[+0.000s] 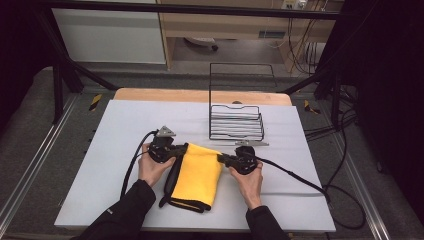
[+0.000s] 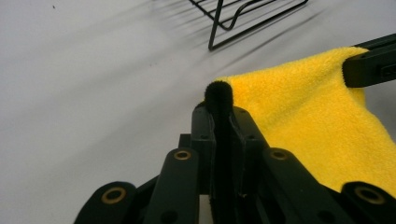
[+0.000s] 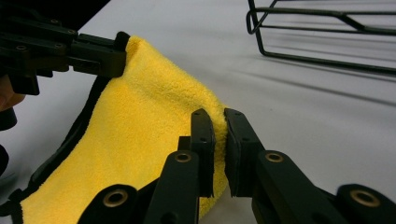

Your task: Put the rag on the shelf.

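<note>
A: Two grippers, one cloth. In the high view the left gripper (image 1: pixel 184 149) clamps the yellow cloth (image 1: pixel 198 175) at its 11 o'clock corner, the right gripper (image 1: pixel 221 159) at its 1 o'clock corner. The cloth's long axis runs from 12 to 6 o'clock, black trim along its left and near edges.

B: Room to move?

A: The wire rack (image 1: pixel 236 121) stands at 1 o'clock from the cloth, near but apart. Bare grey table (image 1: pixel 125 125) lies open towards 9 and 3 o'clock.

B: Left gripper view?

A: Its jaws are pinched on the cloth's black edge (image 2: pixel 218 95); yellow pile (image 2: pixel 303 116) spreads towards 3 o'clock.

B: Right gripper view?

A: Jaws nipped narrowly on a yellow fold (image 3: pixel 219 122), cloth falling towards 7 o'clock. Dark floor and a wooden shelf lie beyond the table.
</note>
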